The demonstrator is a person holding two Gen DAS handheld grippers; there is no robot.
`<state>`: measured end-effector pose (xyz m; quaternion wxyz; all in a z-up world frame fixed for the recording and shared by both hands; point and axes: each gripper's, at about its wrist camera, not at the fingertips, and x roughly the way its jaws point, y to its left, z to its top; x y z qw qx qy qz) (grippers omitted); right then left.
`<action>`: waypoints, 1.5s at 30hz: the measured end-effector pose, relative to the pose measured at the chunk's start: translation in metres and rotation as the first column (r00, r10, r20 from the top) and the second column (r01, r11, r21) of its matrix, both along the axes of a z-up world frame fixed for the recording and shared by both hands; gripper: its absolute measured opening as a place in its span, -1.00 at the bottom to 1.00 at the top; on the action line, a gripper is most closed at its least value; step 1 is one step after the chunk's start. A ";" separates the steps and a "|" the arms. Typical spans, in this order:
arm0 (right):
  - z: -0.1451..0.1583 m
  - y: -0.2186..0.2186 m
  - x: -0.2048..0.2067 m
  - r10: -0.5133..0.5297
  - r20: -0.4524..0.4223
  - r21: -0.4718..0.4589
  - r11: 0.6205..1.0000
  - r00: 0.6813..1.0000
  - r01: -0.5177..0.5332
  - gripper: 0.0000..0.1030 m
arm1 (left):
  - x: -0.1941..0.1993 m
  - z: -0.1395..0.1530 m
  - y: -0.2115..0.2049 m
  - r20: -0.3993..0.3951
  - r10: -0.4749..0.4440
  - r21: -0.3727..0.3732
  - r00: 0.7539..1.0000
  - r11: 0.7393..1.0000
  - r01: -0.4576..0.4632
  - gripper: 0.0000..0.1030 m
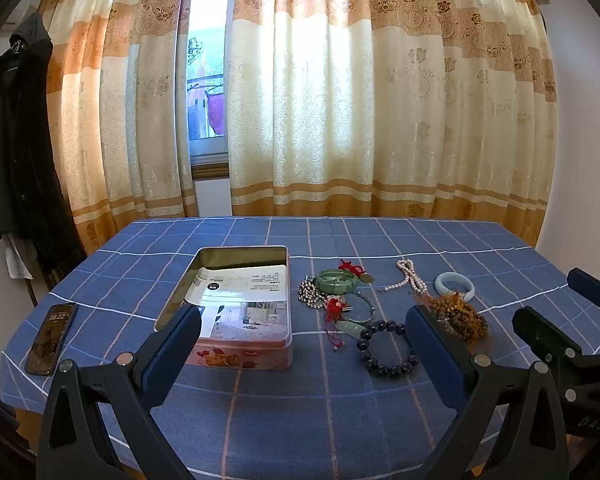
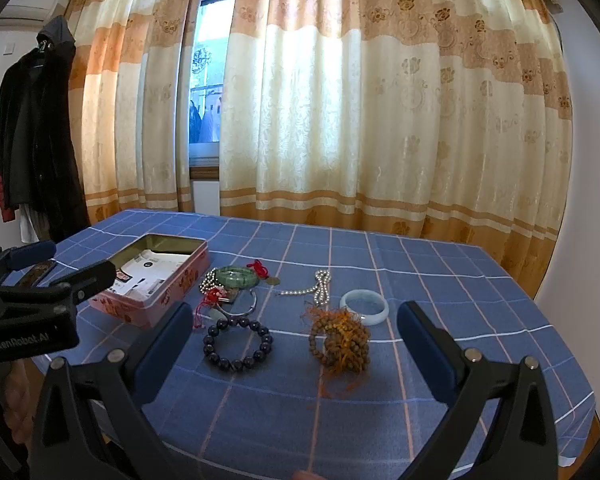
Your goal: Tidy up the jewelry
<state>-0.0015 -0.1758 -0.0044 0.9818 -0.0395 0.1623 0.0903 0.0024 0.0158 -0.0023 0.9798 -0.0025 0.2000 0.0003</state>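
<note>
An open pink tin (image 1: 236,354) (image 2: 168,300) with paper inside sits on the blue checked tablecloth. Right of it lies the jewelry: a dark bead bracelet (image 1: 384,368) (image 2: 238,344), a brown bead string with orange threads (image 1: 460,314) (image 2: 338,340), a pale jade bangle (image 1: 455,285) (image 2: 365,306), a pearl necklace (image 1: 410,278) (image 2: 320,288), and a green bangle (image 1: 336,280) (image 2: 236,275) among red-tasselled pieces and a silver bangle. My left gripper (image 1: 302,318) hovers open before the tin and bracelet. My right gripper (image 2: 296,316) is open in front of the bracelet and brown beads.
A phone (image 1: 52,338) lies on the table's left side. Curtains and a window stand behind the table (image 2: 460,280); dark coats (image 1: 16,140) hang at the left wall. The table's near edge is just under both grippers.
</note>
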 end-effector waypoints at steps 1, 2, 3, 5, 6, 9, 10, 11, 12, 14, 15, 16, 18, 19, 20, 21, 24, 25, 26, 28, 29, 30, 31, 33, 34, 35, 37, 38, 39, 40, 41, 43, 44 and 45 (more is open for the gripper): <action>0.000 0.000 0.000 0.000 0.000 0.000 1.000 1.000 0.000 1.00 | 0.000 0.000 0.000 0.001 -0.001 0.001 1.000 1.000 0.001 0.98; 0.000 0.000 0.000 -0.001 0.001 0.001 1.000 1.000 0.001 1.00 | 0.000 0.000 0.000 0.001 -0.002 0.002 1.000 1.000 0.002 0.98; 0.000 0.000 0.000 0.000 0.001 0.001 1.000 1.000 0.000 1.00 | 0.000 0.001 -0.001 0.002 -0.002 0.003 1.000 1.000 0.002 0.98; 0.000 0.000 0.000 0.000 -0.001 0.001 1.000 1.000 0.000 1.00 | 0.000 0.001 0.000 0.001 -0.002 0.000 1.000 1.000 0.002 0.98; 0.000 0.000 0.000 0.000 0.000 0.000 1.000 1.000 0.000 1.00 | 0.000 0.001 0.000 0.001 -0.001 -0.001 1.000 1.000 0.001 0.98; 0.000 0.000 0.000 0.000 0.000 -0.002 1.000 1.000 0.000 1.00 | 0.000 0.001 -0.001 0.002 -0.001 0.001 1.000 1.000 0.001 0.98; 0.000 0.000 -0.001 0.000 0.000 -0.002 1.000 1.000 0.000 1.00 | 0.000 0.001 -0.001 0.001 -0.002 0.001 1.000 1.000 0.002 0.98; 0.000 0.000 0.000 0.001 0.000 0.000 1.000 1.000 -0.001 1.00 | 0.000 0.001 -0.001 0.002 -0.002 0.002 1.000 1.000 0.002 0.98; 0.000 0.000 -0.001 0.001 0.000 0.001 1.000 1.000 -0.001 1.00 | 0.000 0.001 -0.001 0.001 -0.001 0.003 1.000 1.000 0.001 0.98; 0.000 0.000 0.000 0.001 0.000 0.002 1.000 1.000 -0.001 1.00 | 0.000 0.001 0.000 0.000 -0.002 0.001 1.000 1.000 0.002 0.98; 0.000 0.000 -0.001 0.002 -0.002 0.003 1.000 1.000 -0.002 1.00 | 0.000 0.001 0.000 -0.001 -0.003 0.000 1.000 1.000 0.003 0.98; -0.001 0.000 0.000 0.001 -0.003 0.002 1.000 1.000 -0.001 1.00 | 0.000 0.001 -0.001 -0.001 -0.003 0.001 1.000 1.000 0.003 0.98; -0.001 0.000 -0.001 0.002 -0.004 0.002 1.000 1.000 -0.002 1.00 | 0.000 0.002 -0.001 -0.006 -0.001 -0.001 1.000 1.000 0.001 0.98; -0.001 0.000 -0.001 0.003 -0.005 0.002 1.000 1.000 -0.003 1.00 | -0.001 0.002 -0.001 -0.005 0.001 -0.004 1.000 1.000 -0.001 0.98; -0.001 0.000 -0.001 0.005 -0.006 0.003 1.000 1.000 -0.005 1.00 | -0.001 0.003 0.000 -0.004 -0.001 -0.008 1.000 1.000 0.001 0.98; -0.001 -0.001 0.000 0.006 -0.006 0.004 1.000 1.000 -0.005 1.00 | -0.001 0.004 0.000 -0.003 0.000 -0.009 1.000 1.000 0.000 0.98; -0.001 -0.001 0.000 0.006 -0.007 0.005 1.000 1.000 -0.006 1.00 | -0.001 0.005 0.002 0.002 0.005 -0.012 1.000 1.000 -0.005 0.98; -0.001 -0.001 0.000 0.006 -0.008 0.005 1.000 1.000 -0.006 1.00 | -0.001 0.005 0.002 0.002 0.004 -0.012 1.000 1.000 -0.004 0.98; -0.001 -0.001 -0.001 0.005 -0.008 0.006 1.000 1.000 -0.005 1.00 | -0.001 0.005 0.001 0.003 0.004 -0.011 1.000 1.000 -0.004 0.98; -0.001 -0.001 0.000 0.006 -0.007 0.005 1.000 1.000 -0.006 1.00 | -0.001 0.005 0.001 0.004 0.005 -0.008 1.000 1.000 -0.005 0.98; -0.001 -0.001 0.000 0.006 -0.006 0.004 1.000 1.000 -0.006 1.00 | 0.000 0.004 0.000 0.003 0.004 -0.007 1.000 1.000 -0.004 0.98; -0.001 -0.002 0.000 0.006 -0.007 0.004 1.000 1.000 -0.006 1.00 | 0.001 0.004 0.000 0.002 0.001 -0.008 1.000 1.000 -0.001 0.98; -0.001 -0.002 0.000 0.006 -0.007 0.003 1.000 1.000 -0.006 1.00 | 0.001 0.004 0.000 0.001 0.000 -0.008 1.000 1.000 0.000 0.98; -0.001 -0.002 0.000 0.005 -0.008 0.006 1.000 1.000 -0.005 1.00 | 0.002 0.003 -0.001 0.001 0.000 -0.005 1.000 1.000 0.000 0.98; -0.001 -0.002 0.000 0.005 -0.009 0.008 1.000 1.000 -0.005 1.00 | 0.002 0.002 -0.001 0.000 -0.001 -0.005 1.000 1.000 0.001 0.98; -0.002 -0.003 0.000 0.004 -0.011 0.010 1.000 1.000 -0.004 1.00 | 0.002 0.001 -0.001 -0.001 -0.001 -0.005 1.000 1.000 0.001 0.98; -0.004 -0.004 0.002 0.003 -0.018 0.013 1.000 1.000 -0.003 1.00 | 0.003 0.000 -0.001 -0.003 -0.001 -0.006 1.000 1.000 0.001 0.98; -0.004 -0.006 0.003 0.001 -0.021 0.013 1.000 1.000 -0.001 1.00 | 0.004 -0.001 -0.001 -0.006 0.000 -0.006 1.000 1.000 0.000 0.98; -0.005 -0.006 0.004 0.000 -0.024 0.014 1.000 1.000 0.001 1.00 | 0.005 -0.002 -0.001 -0.010 0.000 -0.006 1.000 1.000 0.000 0.98; -0.006 -0.007 0.004 -0.001 -0.028 0.015 1.000 1.000 0.002 1.00 | 0.005 -0.003 -0.001 -0.012 -0.002 -0.008 1.000 1.000 0.002 0.98; -0.007 -0.009 0.005 -0.002 -0.031 0.016 1.000 1.000 0.003 1.00 | 0.007 -0.004 -0.002 -0.016 -0.002 -0.008 1.000 1.000 0.002 0.98; -0.008 -0.011 0.007 -0.003 -0.035 0.017 1.000 0.999 0.004 1.00 | 0.009 -0.006 -0.002 -0.023 -0.007 -0.007 1.000 1.000 0.007 0.98; -0.009 -0.012 0.008 -0.004 -0.037 0.017 1.000 0.999 0.005 1.00 | 0.010 -0.008 -0.003 -0.028 -0.007 -0.004 1.000 1.000 0.007 0.98; -0.010 -0.014 0.009 -0.008 -0.041 0.016 1.000 0.999 0.009 1.00 | 0.011 -0.010 -0.004 -0.030 -0.010 -0.003 0.999 1.000 0.010 0.98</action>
